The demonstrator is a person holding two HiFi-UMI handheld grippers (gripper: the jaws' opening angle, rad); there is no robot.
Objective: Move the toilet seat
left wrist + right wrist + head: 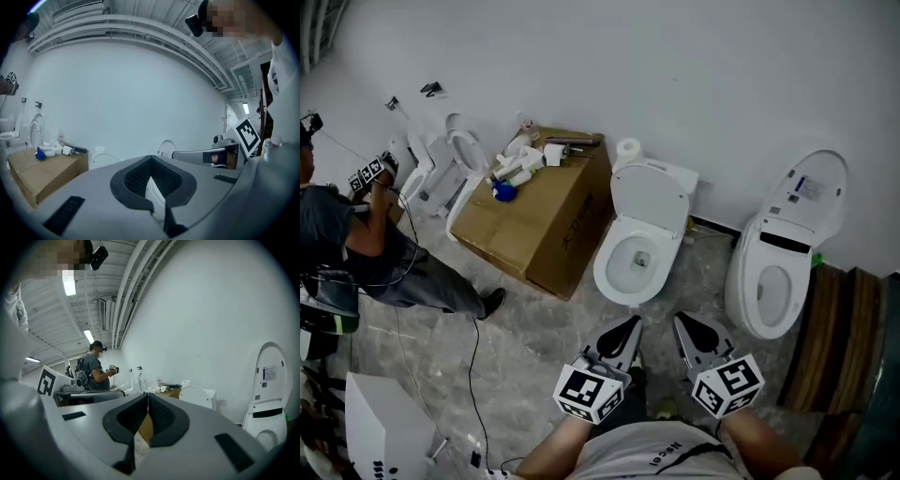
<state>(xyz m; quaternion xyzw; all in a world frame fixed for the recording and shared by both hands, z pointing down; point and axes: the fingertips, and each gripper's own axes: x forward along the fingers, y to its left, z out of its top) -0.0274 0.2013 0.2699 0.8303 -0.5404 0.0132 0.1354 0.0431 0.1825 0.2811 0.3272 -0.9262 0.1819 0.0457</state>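
a: where's the toilet seat (649, 199)?
b: raised, long axis upright, leaning toward the wall (675, 75); its bowl (630, 262) shows only in the head view.
a: grippers?
b: left gripper (628, 326), right gripper (684, 323): both closed, empty.

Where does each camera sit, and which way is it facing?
Head view: on the person's head, looking steeply down at the open toilet; left gripper, right gripper, forearms show.
Left gripper view: on that gripper, facing the wall along shut jaws; white shirt at right.
Right gripper view: likewise, facing the wall; shirt at left.
Shared: the cardboard box shows in all three.
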